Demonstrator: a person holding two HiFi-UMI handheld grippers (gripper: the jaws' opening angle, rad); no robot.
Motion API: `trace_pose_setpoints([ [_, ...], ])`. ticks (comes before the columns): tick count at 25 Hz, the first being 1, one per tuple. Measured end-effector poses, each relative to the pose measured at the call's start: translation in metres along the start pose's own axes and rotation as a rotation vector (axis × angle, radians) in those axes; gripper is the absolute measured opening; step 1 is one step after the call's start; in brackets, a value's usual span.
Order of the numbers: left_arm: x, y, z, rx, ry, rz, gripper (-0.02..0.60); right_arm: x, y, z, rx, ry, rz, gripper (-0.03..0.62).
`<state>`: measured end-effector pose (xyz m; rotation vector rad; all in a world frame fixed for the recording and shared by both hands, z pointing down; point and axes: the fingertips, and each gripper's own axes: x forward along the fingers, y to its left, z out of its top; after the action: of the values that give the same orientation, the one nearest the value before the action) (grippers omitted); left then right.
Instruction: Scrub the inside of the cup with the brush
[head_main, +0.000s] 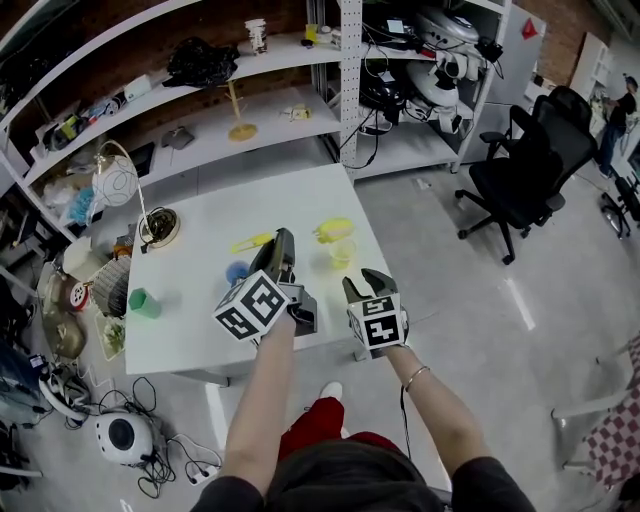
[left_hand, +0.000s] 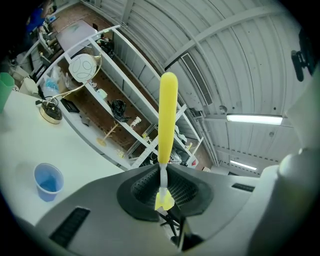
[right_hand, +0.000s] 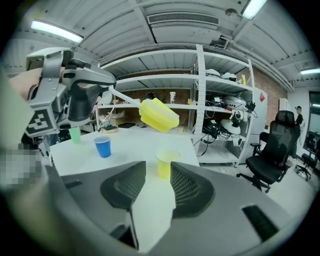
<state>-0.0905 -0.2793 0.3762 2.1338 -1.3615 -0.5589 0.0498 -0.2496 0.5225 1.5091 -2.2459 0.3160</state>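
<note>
Left gripper (left_hand: 162, 189) is clamped tight on the thin stem of the brush (left_hand: 167, 112), yellow head pointing straight out. Right gripper (right_hand: 157, 180) stands part open with nothing in it. The yellow cup (right_hand: 165, 164) sits on the table (right_hand: 125, 142) just ahead, lined up with the gap. The danger: that light cup is unheld, so a pushing brush could tip it or send it skating. The right gripper view shows the brush head close above the cup. The left gripper view misses the yellow cup, catching only 1 blue cup (left_hand: 48, 181).

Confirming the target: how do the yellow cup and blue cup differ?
The yellow cup is pale and translucent, the blue cup solid-coloured. The yellow cup stands directly ahead of the right gripper; the blue cup stands off to the left. Both stand upright on the white table.
</note>
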Motion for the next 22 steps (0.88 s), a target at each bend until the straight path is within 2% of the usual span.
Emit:
trace_pose_setpoints([
  [6,-0.012,-0.014,0.002,0.015,0.002,-0.010,0.040,-0.019,0.001,0.012,0.000,-0.044,-0.010,0.091],
  [11,-0.021,-0.024,-0.001,0.019,0.001,-0.020,0.041,-0.037,0.002,0.022,0.001,-0.102,-0.007,0.045],
  [22,-0.044,-0.046,-0.002,0.021,-0.013,-0.048,0.040,-0.075,0.007,0.043,-0.031,-0.193,-0.039,0.018],
])
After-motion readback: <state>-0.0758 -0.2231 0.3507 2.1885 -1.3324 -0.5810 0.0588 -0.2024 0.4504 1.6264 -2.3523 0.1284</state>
